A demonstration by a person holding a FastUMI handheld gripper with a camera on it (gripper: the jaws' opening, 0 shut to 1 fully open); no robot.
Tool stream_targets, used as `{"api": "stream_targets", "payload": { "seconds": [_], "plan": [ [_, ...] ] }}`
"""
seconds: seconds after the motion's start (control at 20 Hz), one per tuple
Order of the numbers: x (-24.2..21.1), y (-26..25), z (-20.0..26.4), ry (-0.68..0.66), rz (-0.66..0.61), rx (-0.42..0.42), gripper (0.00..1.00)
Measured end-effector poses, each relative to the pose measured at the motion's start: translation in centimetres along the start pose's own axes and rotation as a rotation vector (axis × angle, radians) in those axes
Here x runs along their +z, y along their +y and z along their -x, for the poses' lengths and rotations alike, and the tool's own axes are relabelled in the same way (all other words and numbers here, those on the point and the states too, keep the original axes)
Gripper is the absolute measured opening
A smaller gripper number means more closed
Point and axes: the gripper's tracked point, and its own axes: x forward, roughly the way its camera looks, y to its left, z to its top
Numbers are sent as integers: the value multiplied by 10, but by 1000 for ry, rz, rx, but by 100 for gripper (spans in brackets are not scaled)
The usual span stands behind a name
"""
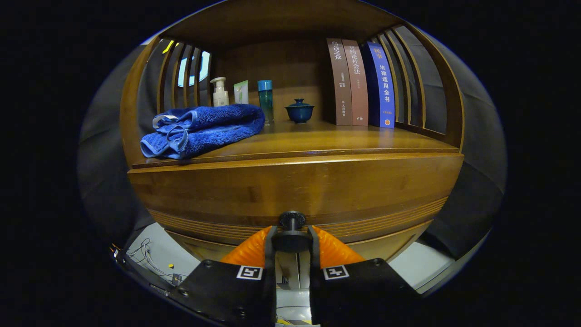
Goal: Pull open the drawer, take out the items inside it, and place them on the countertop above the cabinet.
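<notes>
- The drawer (295, 190) is the wide brown wooden front low on the cabinet, right ahead of the claw. It looks closed, so what is inside it cannot be seen.
- A small dark round knob (292, 220) sticks out from the middle of the drawer front, near its bottom edge.
- The claw (292, 240) is narrow, and its two fingers sit on the left and right sides of the knob, pressing on it.
- Above the drawer is the worktop (327, 141), a shiny brown wooden shelf with wooden bars on its left and right sides.
- A folded blue towel (202, 131) lies on the near left part of the worktop.
- Behind the towel, by the far wall, stand a white pump bottle (220, 93), a small pale green packet (241, 92) and a tall teal bottle (265, 101).
- A dark blue cup with a lid (299, 111) sits in the middle of the worktop, to the right of the teal bottle. The lid is on, so its inside is hidden.
- On the far right stand three books upright, touching side by side: two brown books (348, 81) and one blue book (381, 86).
- Below the cabinet is a pale floor (154, 259) with some thin wires (147, 256) on the left.
</notes>
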Motion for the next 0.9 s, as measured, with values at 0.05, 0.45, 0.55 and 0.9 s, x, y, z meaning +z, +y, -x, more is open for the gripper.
{"api": "stream_targets", "payload": {
  "seconds": [0.05, 0.45, 0.55, 0.9],
  "plan": [
    [0, 0, 1, 4, -1, 0, 33],
    [-16, -1, 41, 30, 3, -3, 33],
    [-22, -1, 55, 32, 10, -2, 33],
    [-44, -3, 110, 62, 19, -6, 33]
  ]
}}
